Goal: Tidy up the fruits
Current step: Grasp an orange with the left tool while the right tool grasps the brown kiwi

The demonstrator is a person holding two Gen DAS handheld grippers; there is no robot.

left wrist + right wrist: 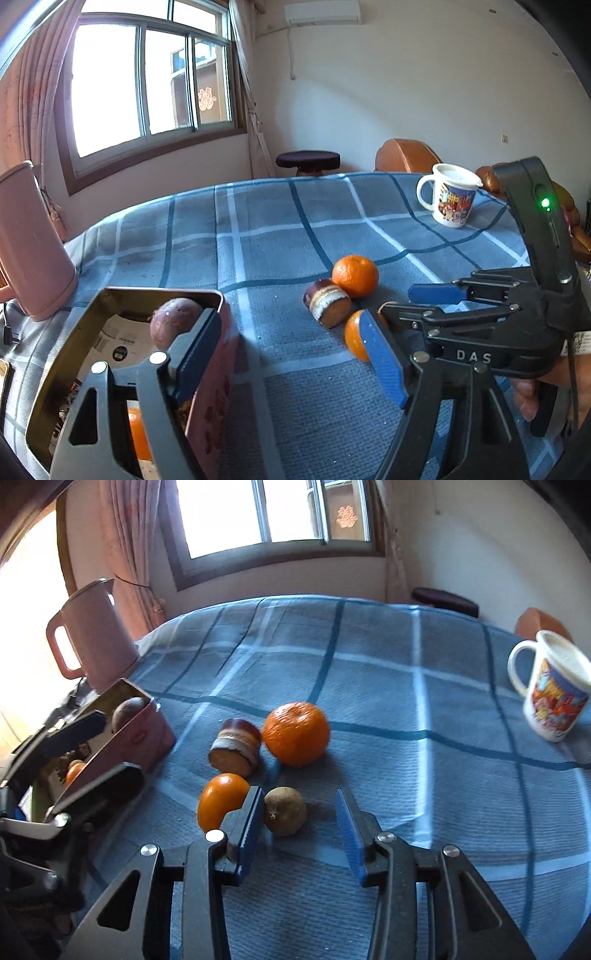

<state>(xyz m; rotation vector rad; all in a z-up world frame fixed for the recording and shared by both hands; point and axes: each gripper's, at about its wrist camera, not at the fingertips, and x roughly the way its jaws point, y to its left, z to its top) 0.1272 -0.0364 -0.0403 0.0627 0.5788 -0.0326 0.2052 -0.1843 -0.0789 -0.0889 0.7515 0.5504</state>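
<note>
A pink tin box [212, 406] [147, 723] holds a purple passion fruit [173, 323] [127, 710] and an orange fruit [138, 435] [74, 770]. My left gripper [291, 354] [92, 746] is open, its left finger inside the tin and its right finger outside. On the blue plaid cloth lie a big mandarin [355, 275] [295, 733], a smaller orange fruit [354, 339] [219, 799], a banded brown cut fruit [327, 302] [236, 751] and a brown kiwi [284, 810]. My right gripper [299, 827] [402, 306] is open, with the kiwi between its fingers.
A pink kettle [26, 240] [96, 635] stands left behind the tin. A white cartoon mug [452, 195] [550, 686] stands at the far right of the table [277, 229]. A stool [308, 160] and a brown chair [406, 155] stand beyond the table edge.
</note>
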